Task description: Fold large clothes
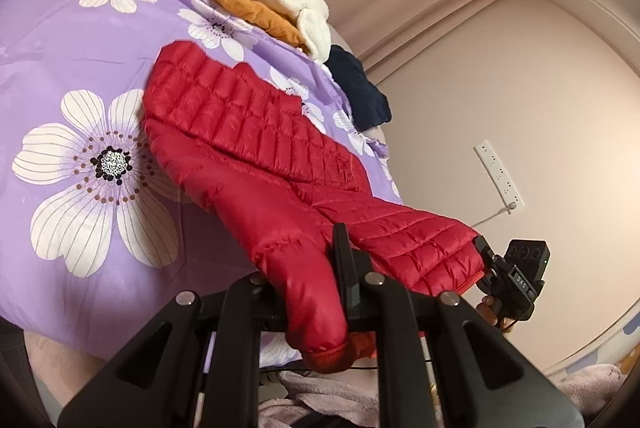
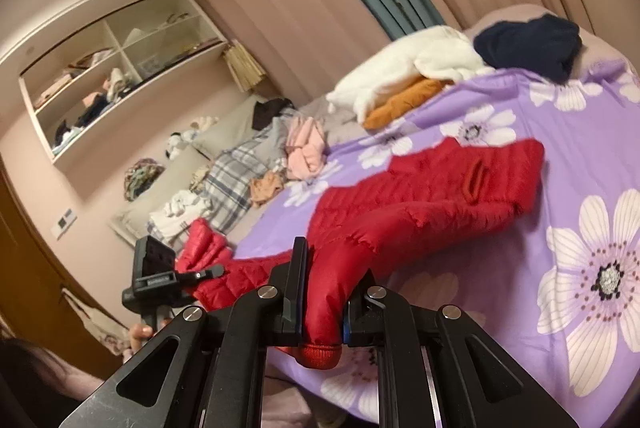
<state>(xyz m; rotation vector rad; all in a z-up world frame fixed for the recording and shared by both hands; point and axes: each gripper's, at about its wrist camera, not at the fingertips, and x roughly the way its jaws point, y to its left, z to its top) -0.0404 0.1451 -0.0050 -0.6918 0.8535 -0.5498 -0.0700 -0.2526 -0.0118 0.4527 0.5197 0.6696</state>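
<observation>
Over the purple floral bedspread (image 1: 72, 75), both grippers, left gripper (image 1: 320, 268) and right gripper (image 2: 324, 292), are clamped on the red puffer jacket's (image 1: 240, 131) sleeves, probably to stretch it flat for folding.

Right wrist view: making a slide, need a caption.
Right tool grips a red jacket sleeve above the flowered bedspread; left tool holds the other.

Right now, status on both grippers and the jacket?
Left gripper and right gripper each shut on a red jacket sleeve. Body lies on the floral bedspread. Clothes piles beyond, none blocking.
</observation>
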